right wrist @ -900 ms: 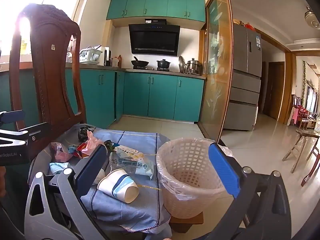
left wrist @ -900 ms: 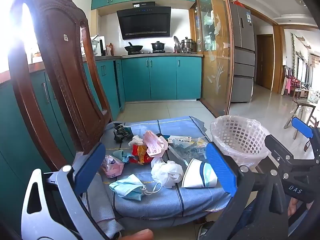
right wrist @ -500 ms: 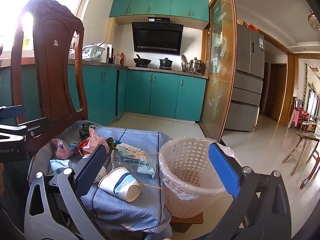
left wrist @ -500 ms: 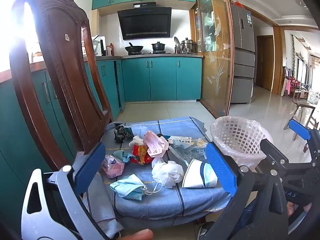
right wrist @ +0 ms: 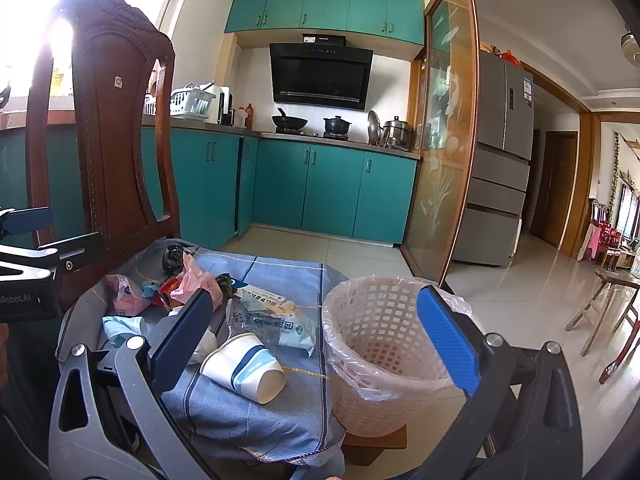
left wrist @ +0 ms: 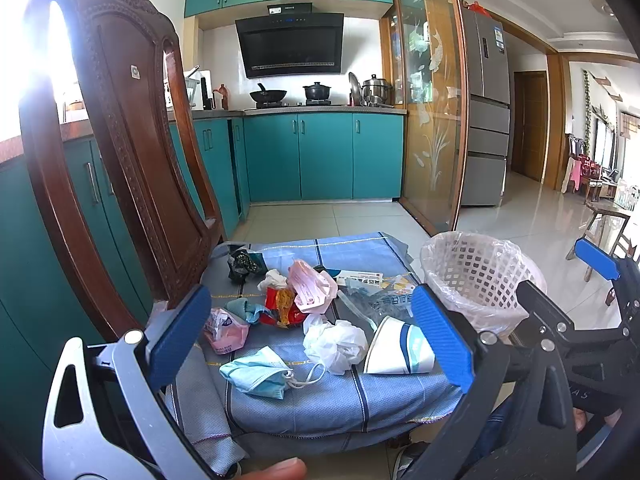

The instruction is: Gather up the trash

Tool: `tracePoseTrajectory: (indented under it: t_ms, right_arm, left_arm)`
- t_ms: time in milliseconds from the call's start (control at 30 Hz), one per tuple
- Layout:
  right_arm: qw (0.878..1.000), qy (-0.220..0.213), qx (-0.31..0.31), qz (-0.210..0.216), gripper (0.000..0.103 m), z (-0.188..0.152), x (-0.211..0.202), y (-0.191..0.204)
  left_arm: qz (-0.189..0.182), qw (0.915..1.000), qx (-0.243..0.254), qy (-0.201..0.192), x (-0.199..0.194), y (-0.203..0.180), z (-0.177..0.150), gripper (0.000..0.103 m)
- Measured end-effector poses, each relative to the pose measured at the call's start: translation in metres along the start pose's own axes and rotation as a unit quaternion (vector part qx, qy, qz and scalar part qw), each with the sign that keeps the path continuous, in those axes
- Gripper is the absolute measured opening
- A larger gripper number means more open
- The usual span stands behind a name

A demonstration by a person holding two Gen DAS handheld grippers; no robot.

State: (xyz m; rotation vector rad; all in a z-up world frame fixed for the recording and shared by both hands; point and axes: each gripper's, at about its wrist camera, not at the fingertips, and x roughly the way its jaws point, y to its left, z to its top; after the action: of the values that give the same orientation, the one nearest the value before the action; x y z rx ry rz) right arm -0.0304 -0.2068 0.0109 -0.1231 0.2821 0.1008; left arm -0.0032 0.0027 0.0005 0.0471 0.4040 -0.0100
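From the left wrist camera, a carved wooden chair back (left wrist: pixel 120 152) rises at the left beside a blue cloth (left wrist: pixel 320 396) strewn with trash: a blue face mask (left wrist: pixel 256 374), a crumpled white plastic bag (left wrist: pixel 336 344), a tipped paper cup (left wrist: pixel 400 348), a pink wrapper (left wrist: pixel 310 292). The left gripper (left wrist: pixel 312 340) hangs wide open and empty before them.

From the right wrist camera, a lined white mesh wastebasket (right wrist: pixel 384 356) stands just right of the cloth (right wrist: pixel 260 420). The paper cup (right wrist: pixel 244 368) lies on its side, white with blue bands, near a clear printed bag (right wrist: pixel 272 322). The right gripper (right wrist: pixel 324 336) is spread wide, holding nothing.
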Motion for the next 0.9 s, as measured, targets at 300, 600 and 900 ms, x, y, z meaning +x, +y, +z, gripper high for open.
tracePoseTrajectory:
  t_ms: [300, 600, 900]
  right_arm:
    - [1.000, 0.000, -0.002, 0.001, 0.100, -0.0003, 0.0003, 0.0019]
    - [1.000, 0.001, -0.003, 0.002, 0.100, -0.0005, 0.0006, 0.0031]
    - [1.000, 0.005, -0.006, 0.004, 0.100, -0.0029, 0.0026, 0.0048]
  left_arm:
    - [-0.002, 1.0000, 0.001, 0.002, 0.0009, -0.0010, 0.0006, 0.100]
    - [-0.003, 1.0000, 0.003, 0.004, 0.0019, -0.0021, -0.0001, 0.100]
    - [-0.003, 1.0000, 0.003, 0.006, 0.0025, -0.0027, -0.0012, 0.100]
